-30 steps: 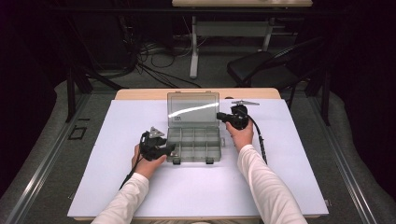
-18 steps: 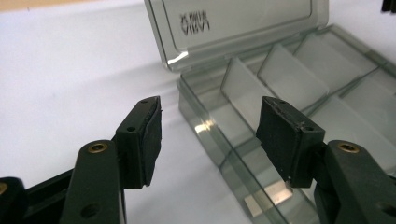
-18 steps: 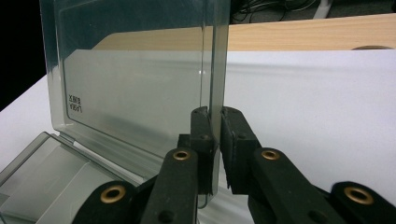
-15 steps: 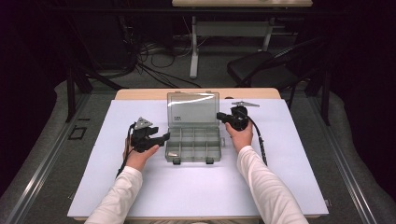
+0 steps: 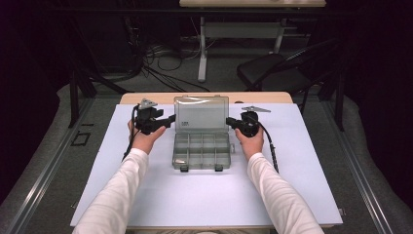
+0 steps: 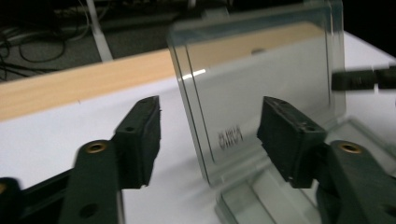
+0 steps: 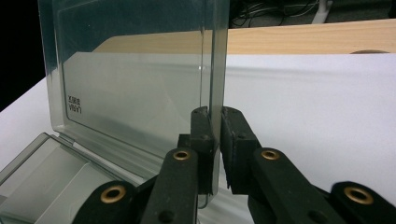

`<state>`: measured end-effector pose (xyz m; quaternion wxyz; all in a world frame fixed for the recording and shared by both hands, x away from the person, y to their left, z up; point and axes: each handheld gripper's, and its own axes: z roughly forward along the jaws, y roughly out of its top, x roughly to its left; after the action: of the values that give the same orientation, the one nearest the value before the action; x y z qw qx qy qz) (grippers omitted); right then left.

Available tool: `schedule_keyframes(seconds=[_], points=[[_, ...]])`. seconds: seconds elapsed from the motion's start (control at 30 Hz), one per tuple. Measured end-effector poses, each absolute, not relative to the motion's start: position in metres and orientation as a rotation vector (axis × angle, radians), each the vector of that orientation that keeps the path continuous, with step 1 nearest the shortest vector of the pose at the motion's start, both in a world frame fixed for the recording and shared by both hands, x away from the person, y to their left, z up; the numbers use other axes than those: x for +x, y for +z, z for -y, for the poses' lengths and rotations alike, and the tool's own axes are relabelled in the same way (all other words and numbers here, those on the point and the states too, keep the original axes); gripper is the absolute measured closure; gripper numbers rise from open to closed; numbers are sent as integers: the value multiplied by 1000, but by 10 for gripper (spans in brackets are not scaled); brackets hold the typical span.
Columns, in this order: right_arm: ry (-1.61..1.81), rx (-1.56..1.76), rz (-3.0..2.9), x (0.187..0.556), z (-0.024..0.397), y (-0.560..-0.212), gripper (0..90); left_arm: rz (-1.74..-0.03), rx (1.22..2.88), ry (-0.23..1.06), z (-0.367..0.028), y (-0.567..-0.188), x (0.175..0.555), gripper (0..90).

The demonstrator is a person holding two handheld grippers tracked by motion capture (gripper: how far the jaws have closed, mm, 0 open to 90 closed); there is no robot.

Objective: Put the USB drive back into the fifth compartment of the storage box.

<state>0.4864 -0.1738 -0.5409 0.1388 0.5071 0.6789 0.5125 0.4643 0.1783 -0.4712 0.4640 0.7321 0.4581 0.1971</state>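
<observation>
From the high view, the left gripper (image 5: 168,120) is sitting up beside the left edge of the raised lid (image 5: 201,113), where a second ago it was lower down at the front left corner of the organizer box (image 5: 201,151); the left hand (image 5: 144,140) is carrying it up and back toward the far side of the white table (image 5: 302,161). The right gripper (image 5: 232,122) is staying where it was, at the lid's right edge, and the lid is standing upright over the open compartments. In the left gripper view, the jaws are standing apart and have just been closing a little after widening — the lid's near edge (image 6: 196,126) is lying between them, yet neither pad is touching the plastic, so this claw is released and holding nothing. The other gripper's dark tip (image 6: 362,79) is showing through the clear lid at the far side. In the right gripper view, the two pads (image 7: 233,140) are clenched on the lid's side edge (image 7: 215,70), grasping it and keeping it vertical above the tray (image 7: 56,172). Judging from this, the lid is being steadied from the right while the left comes in for a second grip — likely to swing it with both sides supported.
</observation>
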Motion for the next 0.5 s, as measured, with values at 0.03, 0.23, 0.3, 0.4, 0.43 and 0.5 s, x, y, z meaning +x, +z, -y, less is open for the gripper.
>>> schedule_keyframes(seconds=[0.03,0.23,0.3,0.4,0.43,0.5], points=[[1483,1465,-1962,486,174,-541,840,-1137,1781,466,-178,-470,468,411],[1488,1463,-1960,486,174,-542,840,-1172,1727,338,-180,-469,490,396],[1490,1462,-1958,487,174,-542,840,-1171,1736,327,-179,-466,495,400],[1485,1456,-1956,486,174,-542,840,-1154,1738,326,-179,-462,503,426],[1484,1457,-1956,486,174,-542,840,-1148,1739,315,-179,-462,506,431],[1483,1457,-1956,486,173,-542,840,-1136,1741,285,-178,-462,511,453]])
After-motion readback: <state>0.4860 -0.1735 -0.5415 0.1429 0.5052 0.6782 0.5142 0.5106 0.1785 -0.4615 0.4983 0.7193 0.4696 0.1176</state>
